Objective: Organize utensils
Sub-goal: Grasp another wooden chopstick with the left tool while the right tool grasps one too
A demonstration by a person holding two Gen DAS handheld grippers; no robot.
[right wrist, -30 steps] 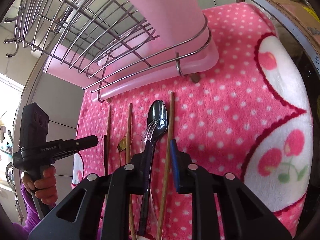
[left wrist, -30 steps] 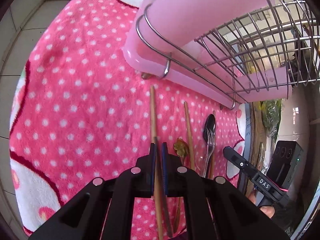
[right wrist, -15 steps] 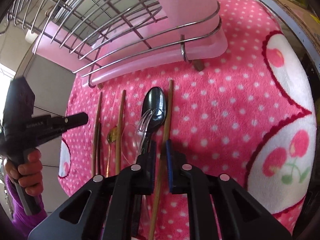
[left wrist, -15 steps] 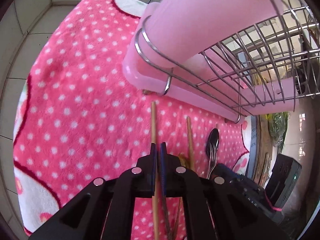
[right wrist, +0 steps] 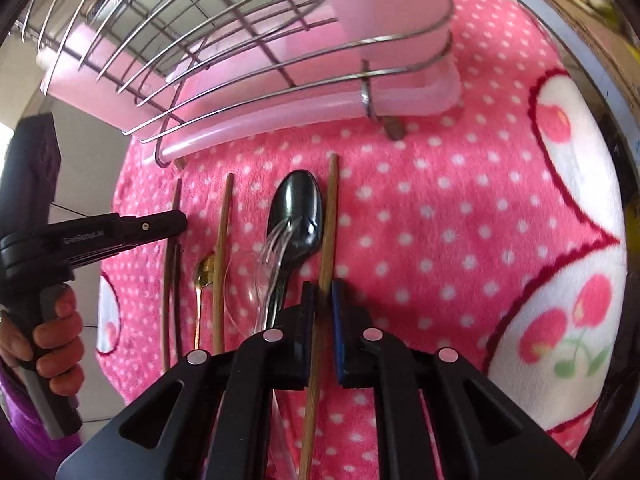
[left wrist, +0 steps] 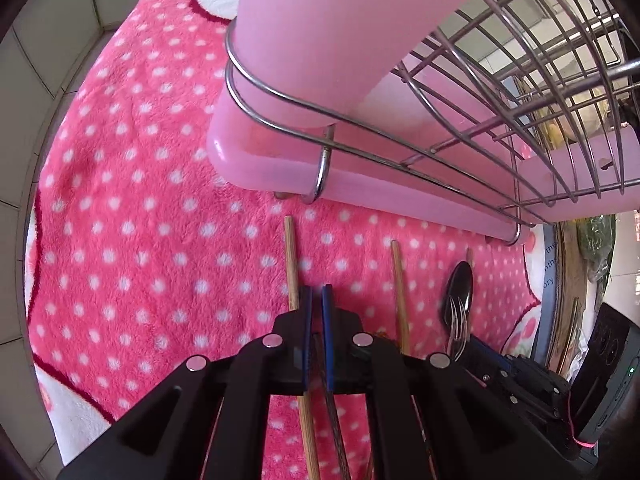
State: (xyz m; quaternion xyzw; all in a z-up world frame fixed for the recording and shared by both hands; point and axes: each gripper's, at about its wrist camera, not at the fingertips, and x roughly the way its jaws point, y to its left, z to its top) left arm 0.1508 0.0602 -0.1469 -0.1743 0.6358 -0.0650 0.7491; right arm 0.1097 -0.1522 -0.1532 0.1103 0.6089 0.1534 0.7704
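Utensils lie in a row on a pink polka-dot towel [right wrist: 440, 220] in front of a wire dish rack [right wrist: 240, 52] on a pink tray. My right gripper [right wrist: 324, 288] is shut on a light wooden chopstick [right wrist: 330, 208], rightmost in the row. Beside it lie a black spoon [right wrist: 298, 216] with a clear plastic fork [right wrist: 276, 248] on it, another wooden chopstick [right wrist: 224, 248], a small gold spoon [right wrist: 204, 272] and dark chopsticks [right wrist: 172, 264]. My left gripper [left wrist: 316, 292] is shut and empty above the towel, over the leftmost dark chopsticks [left wrist: 292, 264]; it also shows in the right wrist view [right wrist: 176, 220].
The pink utensil cup [left wrist: 320, 40] stands in the rack's near corner, close above my left gripper. The rack's foot [right wrist: 394, 130] rests on the towel just beyond the chopstick tips. The table edge and clutter [left wrist: 576, 300] lie to the right.
My right gripper has moved forward and closed on the light wooden chopstick. My left gripper has stayed shut and risen toward the rack.
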